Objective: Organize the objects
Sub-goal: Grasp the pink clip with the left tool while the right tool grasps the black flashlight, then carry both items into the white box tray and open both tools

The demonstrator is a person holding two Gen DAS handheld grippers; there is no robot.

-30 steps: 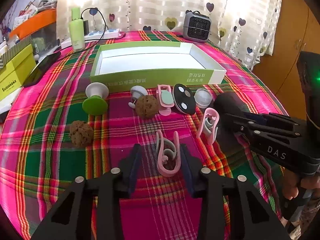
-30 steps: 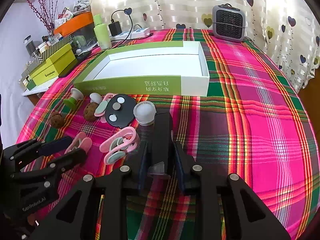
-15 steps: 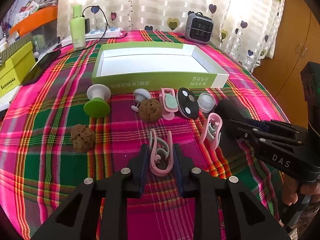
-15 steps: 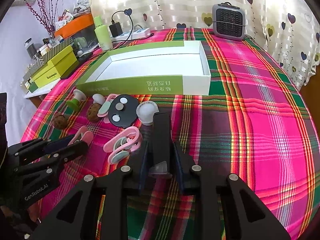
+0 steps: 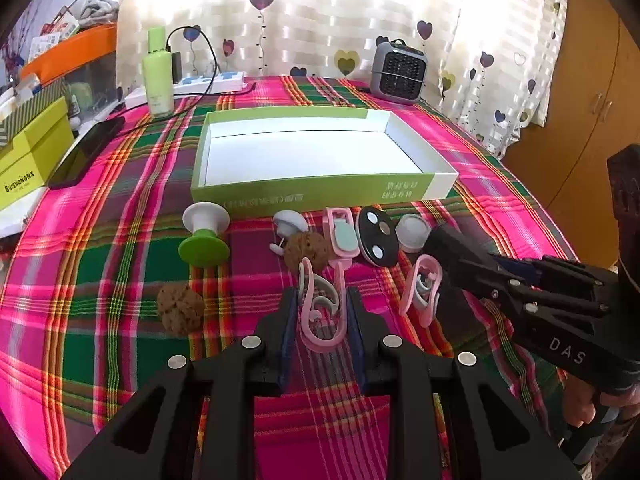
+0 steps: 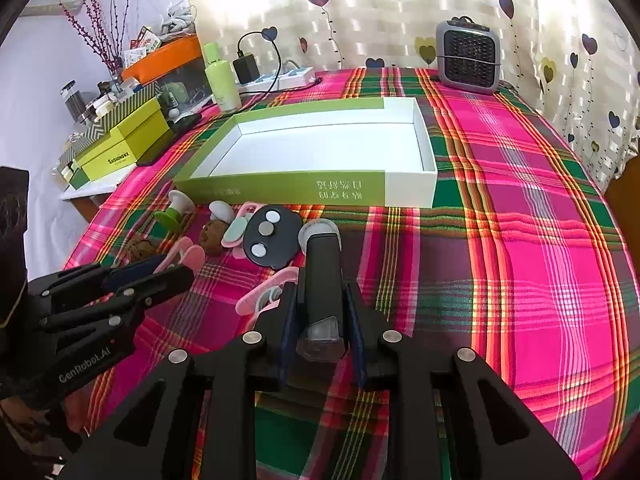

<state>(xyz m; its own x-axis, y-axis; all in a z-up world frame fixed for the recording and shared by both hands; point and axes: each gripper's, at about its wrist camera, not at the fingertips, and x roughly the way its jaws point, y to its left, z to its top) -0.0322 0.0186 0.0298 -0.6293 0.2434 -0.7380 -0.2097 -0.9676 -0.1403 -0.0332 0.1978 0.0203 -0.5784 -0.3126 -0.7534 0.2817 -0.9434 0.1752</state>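
My left gripper is shut on a pink clip just above the plaid cloth. Seen from the right wrist, the left gripper shows at the left with that pink clip sticking out. My right gripper is shut on a black oblong bar with a clear near end. From the left wrist, the right gripper and the bar lie at the right. The open green-and-white box stands behind, with nothing in it.
In front of the box lie a green-white spool, two brown balls, a second pink clip, a pink-teal clip, a black disc and a white cap. A heater, bottle and phone stand behind.
The left jaws stood wide around the pink clip and have closed onto it. The right gripper has kept its hold on the black bar without moving.
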